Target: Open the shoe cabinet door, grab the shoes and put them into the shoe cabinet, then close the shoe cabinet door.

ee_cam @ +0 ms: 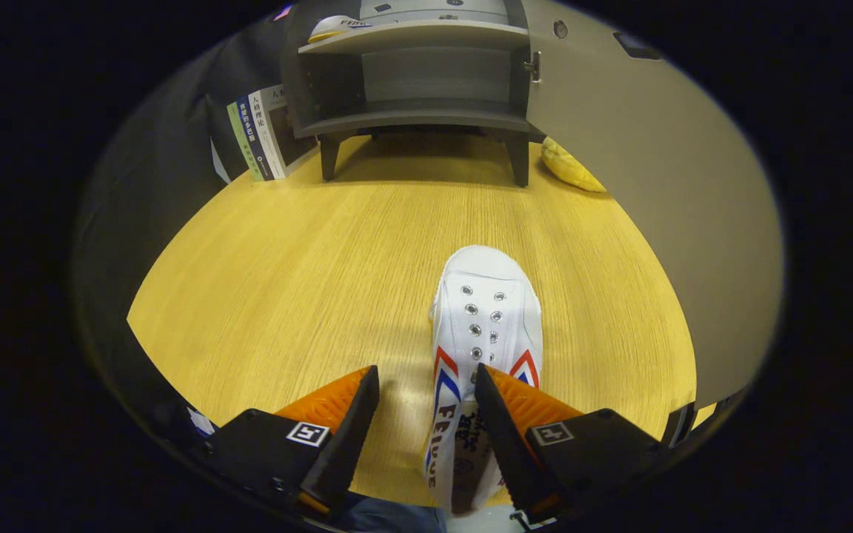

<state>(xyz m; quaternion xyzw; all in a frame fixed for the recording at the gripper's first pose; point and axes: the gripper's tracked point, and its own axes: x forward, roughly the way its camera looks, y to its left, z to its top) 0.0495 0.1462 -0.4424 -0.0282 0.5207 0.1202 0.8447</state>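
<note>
While the gripper (426,385) hangs low over the wooden table (286,281), its fingers are spread apart; one white shoe (482,326) lies toe-forward between them, the right finger over its opening, the left finger clear of it. Side lettering starts "FEI", the rest too warped to read. Beyond, the grey shoe cabinet (412,74) stands with its door (619,148) open: lower shelf bare, a second white shoe (334,27) on the upper shelf. Books (260,133) lean at its left, a yellow thing (571,166) lies beside the door.
</note>
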